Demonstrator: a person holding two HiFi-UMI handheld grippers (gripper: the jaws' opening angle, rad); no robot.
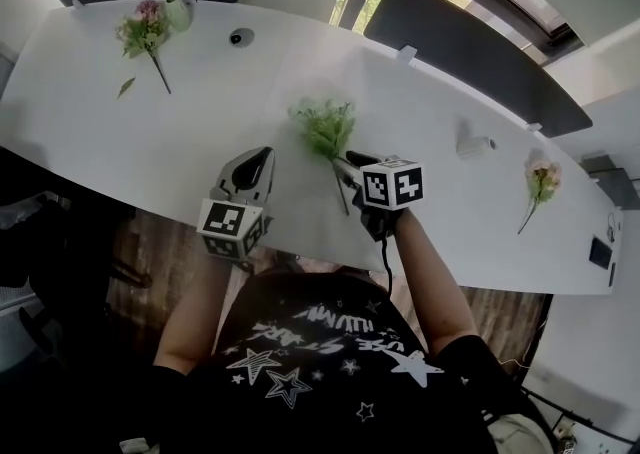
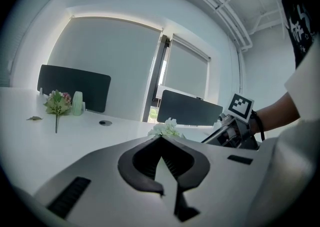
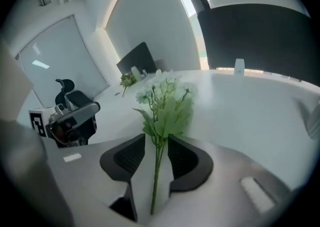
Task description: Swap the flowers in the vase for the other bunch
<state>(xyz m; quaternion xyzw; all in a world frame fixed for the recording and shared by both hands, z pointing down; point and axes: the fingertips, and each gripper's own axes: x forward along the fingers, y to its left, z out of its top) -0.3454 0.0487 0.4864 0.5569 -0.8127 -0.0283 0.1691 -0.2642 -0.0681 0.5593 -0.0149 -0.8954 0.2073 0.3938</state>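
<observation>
A green-and-white bunch [image 1: 325, 127] lies on the white table [image 1: 230, 102] in front of me. Its stem runs between the jaws of my right gripper [image 1: 350, 168], which stand apart without pressing on it; the right gripper view shows the stem [image 3: 159, 156] with a gap on either side. My left gripper [image 1: 256, 158] hovers to the left of the bunch, shut and empty. At the far left a pale green vase [image 1: 178, 12] stands, and a pink bunch [image 1: 143, 30] lies on the table beside it. The left gripper view shows the vase [image 2: 77, 103] upright.
A loose leaf [image 1: 125, 87] lies near the pink bunch and a round grommet [image 1: 240, 37] sits in the tabletop. A single pink flower [image 1: 541, 182] lies at the far right, a small white object [image 1: 475, 146] nearer. Dark screens [image 1: 470, 47] line the far edge.
</observation>
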